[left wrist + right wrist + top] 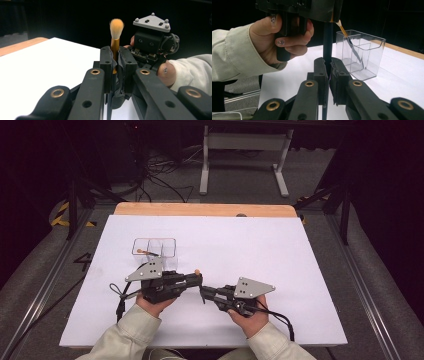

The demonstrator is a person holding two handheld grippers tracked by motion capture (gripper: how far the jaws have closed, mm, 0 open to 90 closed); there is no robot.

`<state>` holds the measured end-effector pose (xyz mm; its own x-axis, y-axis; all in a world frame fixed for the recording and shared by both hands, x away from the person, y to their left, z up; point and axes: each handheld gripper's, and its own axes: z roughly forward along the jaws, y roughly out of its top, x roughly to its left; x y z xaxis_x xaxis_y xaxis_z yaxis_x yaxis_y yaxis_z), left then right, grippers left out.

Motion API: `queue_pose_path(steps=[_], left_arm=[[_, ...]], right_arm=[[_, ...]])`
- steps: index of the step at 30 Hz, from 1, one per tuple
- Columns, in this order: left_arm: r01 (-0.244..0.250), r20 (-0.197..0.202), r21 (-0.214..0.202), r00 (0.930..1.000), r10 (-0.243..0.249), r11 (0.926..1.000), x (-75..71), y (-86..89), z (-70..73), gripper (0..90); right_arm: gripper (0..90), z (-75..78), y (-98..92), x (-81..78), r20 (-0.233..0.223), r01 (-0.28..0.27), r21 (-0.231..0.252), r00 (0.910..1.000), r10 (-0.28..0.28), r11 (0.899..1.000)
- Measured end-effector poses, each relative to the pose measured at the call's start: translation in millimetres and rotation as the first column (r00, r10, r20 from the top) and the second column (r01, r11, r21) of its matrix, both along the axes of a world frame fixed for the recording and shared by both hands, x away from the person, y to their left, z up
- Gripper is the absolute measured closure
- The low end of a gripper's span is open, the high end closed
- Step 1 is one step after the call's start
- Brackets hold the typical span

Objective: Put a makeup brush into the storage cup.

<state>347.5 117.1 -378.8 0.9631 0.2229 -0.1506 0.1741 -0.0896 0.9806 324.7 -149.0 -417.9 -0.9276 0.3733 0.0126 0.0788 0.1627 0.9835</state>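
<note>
High view has your two grippers meeting nose to nose near the middle of the white sheet (300, 270), with one makeup brush (198, 272) caught between them. Your left gripper (116, 62) has its jaws squeezed tight on the gold ferrule, just under the orange bristles, so the tuft stands upright and clear of the pads. Your right gripper (327, 68) is clamped just as tight lower down, on the thin black handle. You hold it at two heights, likely so the brush stays vertical and cannot swing while one hand takes over from the other. Right gripper view shows the clear organizer (359, 53) close behind, standing on the sheet with a second brush (350, 42) leaning in one of its cells, tip up. That suggests where this brush is headed: handle down, bristles up. With your left hand (279, 37) directly above the right jaws, releasing one grip before moving should keep the handle from bending.
</note>
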Motion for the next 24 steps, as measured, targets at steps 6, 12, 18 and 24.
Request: queue_pose_path(steps=[6, 12, 18, 24], left_arm=[[-0.045, 0.034, 0.004, 0.9984, 0.045, 0.999, 1.6, 7.8, 7.4, 83.5], [-0.104, 0.064, 0.014, 0.9926, 0.103, 0.9945, 4.7, 14.7, 15.2, 83.6], [-0.141, 0.083, 0.019, 0.9869, 0.138, 0.9899, 8.5, 20.5, 19.2, 83.6], [-0.19, 0.096, 0.017, 0.9776, 0.187, 0.9817, 13.6, 27.1, 24.8, 83.6]], right_arm=[[58.8, 4.1, -6.5, 2.1, 0.005, 0.03, 0.005, 0.9995, -0.03, 1.0], [38.1, 10.8, -19.0, 3.4, 0.011, 0.089, 0.043, 0.996, -0.089, 0.995], [33.4, 16.6, -39.9, 6.7, 0.017, 0.154, 0.065, 0.9877, -0.155, 0.986], [31.5, 20.3, -59.0, 7.9, 0.021, 0.2, 0.075, 0.9792, -0.202, 0.977]])
